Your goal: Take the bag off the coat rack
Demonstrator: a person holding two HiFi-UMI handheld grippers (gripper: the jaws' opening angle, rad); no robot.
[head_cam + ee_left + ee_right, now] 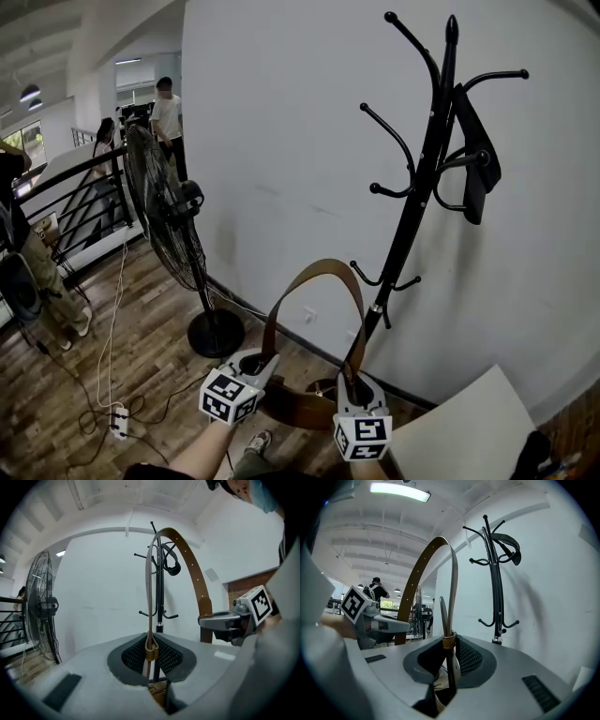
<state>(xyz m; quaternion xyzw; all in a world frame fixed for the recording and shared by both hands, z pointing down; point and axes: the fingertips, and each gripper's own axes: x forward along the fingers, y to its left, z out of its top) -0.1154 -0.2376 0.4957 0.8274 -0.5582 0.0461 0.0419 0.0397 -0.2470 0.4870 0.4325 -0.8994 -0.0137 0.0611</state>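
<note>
Down at the bottom middle of the head view, both grippers have the bag [298,405] by the two ends of its brown strap [314,269]. Left gripper [258,362] is pinched almost fully together on one strap end, right at the little brass fitting, and the right gripper [354,382] is clamped on the other end the same way. Bag body hangs low between them and the strap arches up over the gap, so the long line of the whole thing runs side to side, gripper to gripper. Coat rack [422,178] sits further back, toward the upper right, and in the right gripper view it's clearly apart from the strap, so I'd call the bag already off. Only a dark thing [478,159] hangs up on a top hook. Right gripper is the one nearer the pole, so my guess is the next bit is just drawing away toward lower left without letting that arch swing into the low hooks [386,283]
</note>
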